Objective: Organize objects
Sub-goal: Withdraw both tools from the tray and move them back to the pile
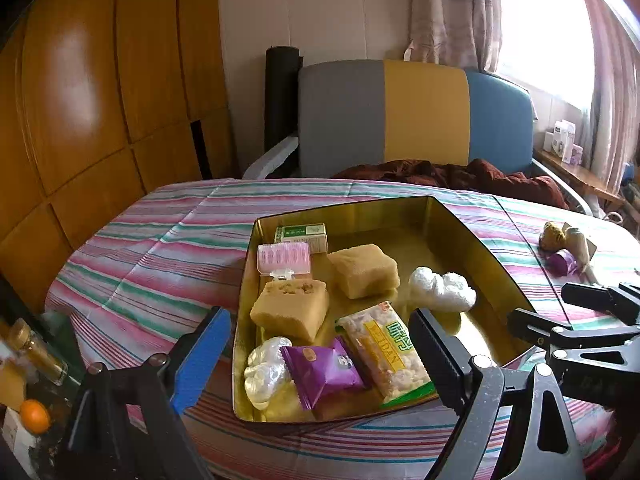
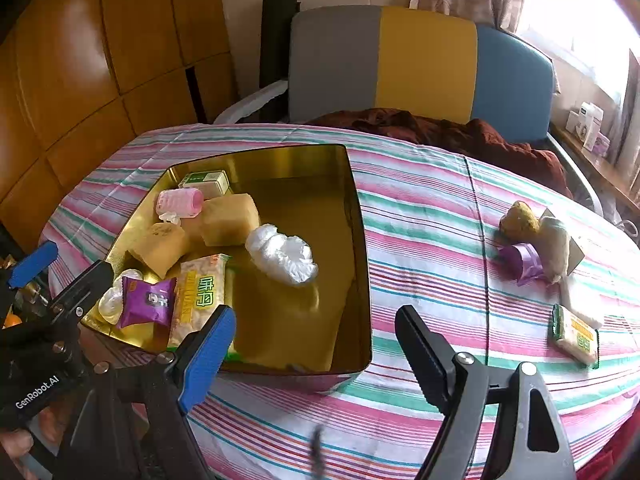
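Observation:
A gold tin box (image 1: 400, 206) (image 2: 360, 216) stands on the striped table. It holds two yellow cakes (image 1: 292, 312), a pink roller (image 1: 284, 258), a green carton (image 1: 302, 234), white wrapped sweets (image 1: 440, 290), a purple packet (image 1: 320, 372) and a rice-snack pack (image 1: 384, 348). My left gripper (image 1: 320, 356) is open and empty above the box's near end. My right gripper (image 2: 316, 348) is open and empty at the box's near right corner. On the cloth to the right lie a yellow lump (image 2: 520, 216), a purple wrapper (image 2: 520, 260), a white pouch (image 2: 556, 248) and a green-yellow snack pack (image 2: 576, 338).
A grey, yellow and blue chair (image 1: 420, 116) with a dark red cloth (image 2: 460, 132) stands behind the table. Wooden cabinets (image 1: 80, 100) are at the left. Bottles and an orange (image 1: 35, 416) sit at the near left. Boxes (image 2: 588, 124) stand on a sill at right.

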Action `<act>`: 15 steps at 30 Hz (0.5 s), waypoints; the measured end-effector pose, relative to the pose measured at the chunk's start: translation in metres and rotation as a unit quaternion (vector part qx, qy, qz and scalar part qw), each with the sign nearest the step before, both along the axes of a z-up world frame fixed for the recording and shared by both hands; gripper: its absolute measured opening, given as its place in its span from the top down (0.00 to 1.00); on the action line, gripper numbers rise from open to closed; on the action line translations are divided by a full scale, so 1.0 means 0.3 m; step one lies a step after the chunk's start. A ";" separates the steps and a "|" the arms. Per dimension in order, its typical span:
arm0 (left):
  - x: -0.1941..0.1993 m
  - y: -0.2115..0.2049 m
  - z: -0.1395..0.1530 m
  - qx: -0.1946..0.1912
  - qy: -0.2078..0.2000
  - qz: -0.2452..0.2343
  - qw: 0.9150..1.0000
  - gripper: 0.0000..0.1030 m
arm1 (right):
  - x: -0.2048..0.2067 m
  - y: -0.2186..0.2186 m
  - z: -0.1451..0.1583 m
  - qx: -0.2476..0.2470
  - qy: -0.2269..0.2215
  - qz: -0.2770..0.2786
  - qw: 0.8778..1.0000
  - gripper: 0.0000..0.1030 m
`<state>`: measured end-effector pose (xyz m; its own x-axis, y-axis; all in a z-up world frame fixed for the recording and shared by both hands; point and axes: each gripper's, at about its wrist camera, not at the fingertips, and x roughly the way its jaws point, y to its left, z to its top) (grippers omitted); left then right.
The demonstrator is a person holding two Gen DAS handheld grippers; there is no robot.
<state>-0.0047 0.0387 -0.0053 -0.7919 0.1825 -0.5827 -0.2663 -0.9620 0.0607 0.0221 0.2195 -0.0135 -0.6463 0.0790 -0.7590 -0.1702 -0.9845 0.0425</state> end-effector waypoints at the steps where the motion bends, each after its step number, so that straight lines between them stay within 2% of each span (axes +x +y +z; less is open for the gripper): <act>1: 0.002 0.001 0.001 -0.002 0.002 0.000 1.000 0.11 | 0.002 0.000 -0.001 0.000 0.000 0.000 1.000 0.19; 15: 0.028 0.027 0.014 -0.026 0.025 -0.001 0.999 0.09 | 0.016 0.024 -0.005 -0.006 0.001 -0.009 1.000 0.19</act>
